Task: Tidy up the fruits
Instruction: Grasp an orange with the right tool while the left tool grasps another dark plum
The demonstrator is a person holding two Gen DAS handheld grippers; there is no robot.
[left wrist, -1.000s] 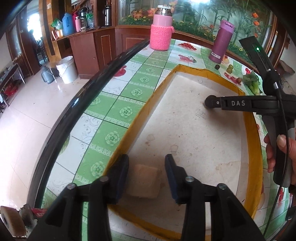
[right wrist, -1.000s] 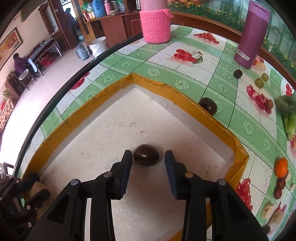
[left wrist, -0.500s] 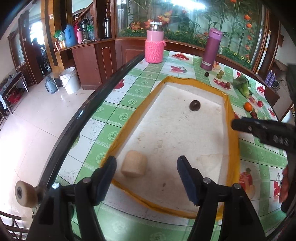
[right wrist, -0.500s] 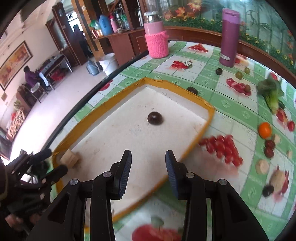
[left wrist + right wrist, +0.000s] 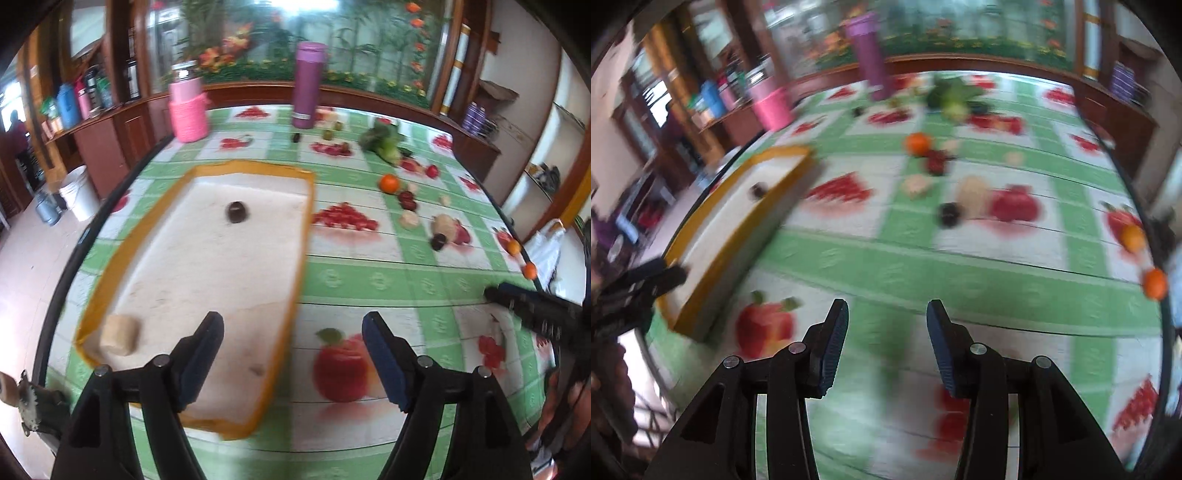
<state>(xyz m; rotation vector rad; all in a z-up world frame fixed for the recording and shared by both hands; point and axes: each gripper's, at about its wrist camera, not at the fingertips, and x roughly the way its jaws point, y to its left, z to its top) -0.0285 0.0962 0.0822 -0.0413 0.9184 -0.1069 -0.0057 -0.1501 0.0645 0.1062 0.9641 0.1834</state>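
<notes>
Green-checked oilcloth printed with fruit covered the surface (image 5: 369, 284), which made real fruit hard to tell from pictures. Nearest, the left tool (image 5: 293, 354) hung spread wide and empty over the tray's right rim, and the right tool (image 5: 884, 341) hung likewise parted and empty above bare cloth, its view smeared with motion. At the near left, the yellow-rimmed tray (image 5: 301, 266) held a tan block (image 5: 120, 335) in its near corner and a dark round fruit (image 5: 236, 212) farther in.

Beyond, to the right, loose fruit lay well apart from the tray: a small dark fruit (image 5: 438, 242) beside a pale lump (image 5: 445, 223), an orange (image 5: 389, 183), a reddish fruit (image 5: 407, 199), and two small oranges (image 5: 530, 271) at the far right edge.

A hurried reach in that blur might have closed on a printed apple (image 5: 341, 369), or nudged a round fruit so it rolled; the two at the edge looked likeliest to drop off.
</notes>
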